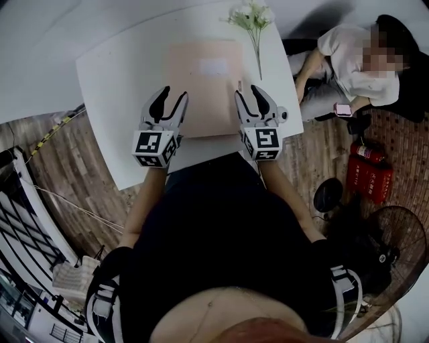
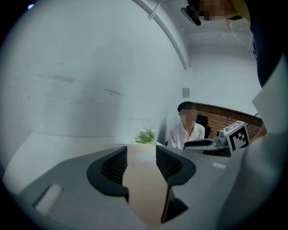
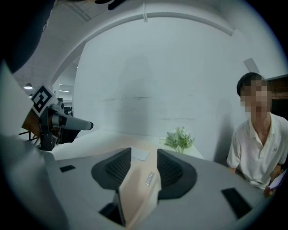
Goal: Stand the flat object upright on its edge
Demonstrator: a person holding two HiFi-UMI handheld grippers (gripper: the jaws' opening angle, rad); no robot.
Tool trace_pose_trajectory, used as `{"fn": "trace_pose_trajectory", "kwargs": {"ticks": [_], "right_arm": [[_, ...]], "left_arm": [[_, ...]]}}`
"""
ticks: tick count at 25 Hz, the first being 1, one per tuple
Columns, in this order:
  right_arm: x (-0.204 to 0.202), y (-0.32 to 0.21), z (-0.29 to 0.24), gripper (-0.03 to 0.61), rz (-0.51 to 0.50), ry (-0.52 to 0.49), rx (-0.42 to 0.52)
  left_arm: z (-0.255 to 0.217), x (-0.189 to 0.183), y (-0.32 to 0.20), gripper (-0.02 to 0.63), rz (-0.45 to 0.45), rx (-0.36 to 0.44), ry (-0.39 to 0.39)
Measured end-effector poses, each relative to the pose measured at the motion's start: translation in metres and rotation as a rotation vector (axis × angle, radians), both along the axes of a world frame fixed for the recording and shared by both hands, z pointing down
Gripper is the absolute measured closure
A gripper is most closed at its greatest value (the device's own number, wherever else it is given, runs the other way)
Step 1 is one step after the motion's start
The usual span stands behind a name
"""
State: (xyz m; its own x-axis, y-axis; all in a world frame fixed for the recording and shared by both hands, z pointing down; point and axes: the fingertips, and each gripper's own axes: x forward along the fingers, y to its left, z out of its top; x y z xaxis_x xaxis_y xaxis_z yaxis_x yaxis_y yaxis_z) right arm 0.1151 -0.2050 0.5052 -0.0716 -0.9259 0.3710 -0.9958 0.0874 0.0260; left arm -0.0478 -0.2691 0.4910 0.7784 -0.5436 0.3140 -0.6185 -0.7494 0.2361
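A flat beige board (image 1: 204, 87) with a pale label lies face up on the white table (image 1: 114, 80). My left gripper (image 1: 169, 100) is at the board's near left corner, its jaws apart and straddling the left edge. My right gripper (image 1: 253, 99) stands the same way at the near right corner. In the left gripper view the board (image 2: 144, 188) shows through the gap of the open left gripper (image 2: 141, 155). In the right gripper view the board (image 3: 139, 188) and its thin right side show between the open jaws of the right gripper (image 3: 144, 157). No pad visibly presses on it.
A sprig of white flowers (image 1: 253, 17) lies at the table's far right, just beyond the board. A person in a white shirt (image 1: 355, 60) sits right of the table. A red fire extinguisher (image 1: 370, 175) and a fan (image 1: 395, 248) stand on the floor at the right.
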Motion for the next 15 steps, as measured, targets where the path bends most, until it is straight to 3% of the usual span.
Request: {"fn": "trace_pose_trajectory", "kwargs": {"ticks": [15], "right_arm": [[0.008, -0.016, 0.044, 0.373, -0.086, -0.070, -0.135]], "left_arm": [[0.054, -0.008, -0.013, 0.359, -0.025, -0.180, -0.063]]}}
